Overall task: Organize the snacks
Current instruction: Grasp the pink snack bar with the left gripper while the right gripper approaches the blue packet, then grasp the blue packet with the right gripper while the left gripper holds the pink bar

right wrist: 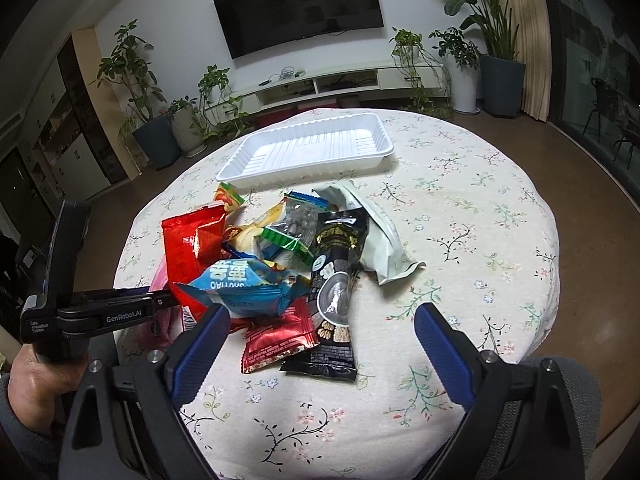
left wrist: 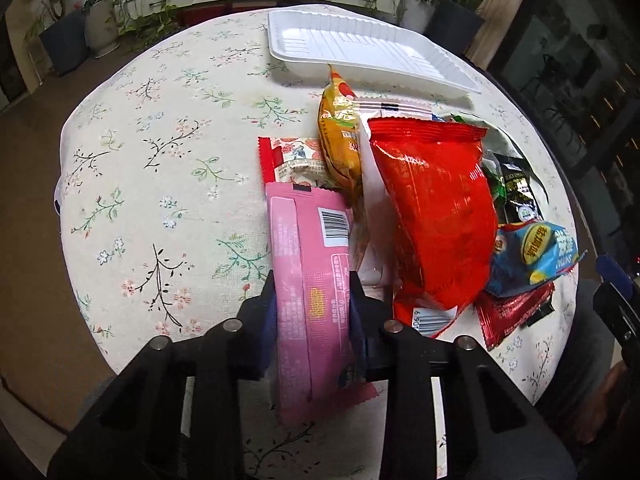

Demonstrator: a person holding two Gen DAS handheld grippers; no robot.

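One round table (right wrist: 460, 216) fills your view, draped in a pale floral cloth, with potted plants (right wrist: 132, 92), a low white cabinet (right wrist: 320, 84) and a wall-mounted television (right wrist: 298, 4) behind it. A white tray (right wrist: 248, 160) sits at the far side, and a heap of snack packets (right wrist: 280, 264) lies nearer you.

The pink packet (left wrist: 308, 280) lies at the left edge of the heap, beside a big red bag (left wrist: 436, 216). Its long axis runs straight away from you, toward the tray.

Your left gripper (left wrist: 314, 304) has it: the blue pads press on both long edges, jaws nearly closed. No earlier view shows the closing.

Your right gripper (right wrist: 320, 344) hangs wide apart, holding nothing, just short of the heap's near edge.
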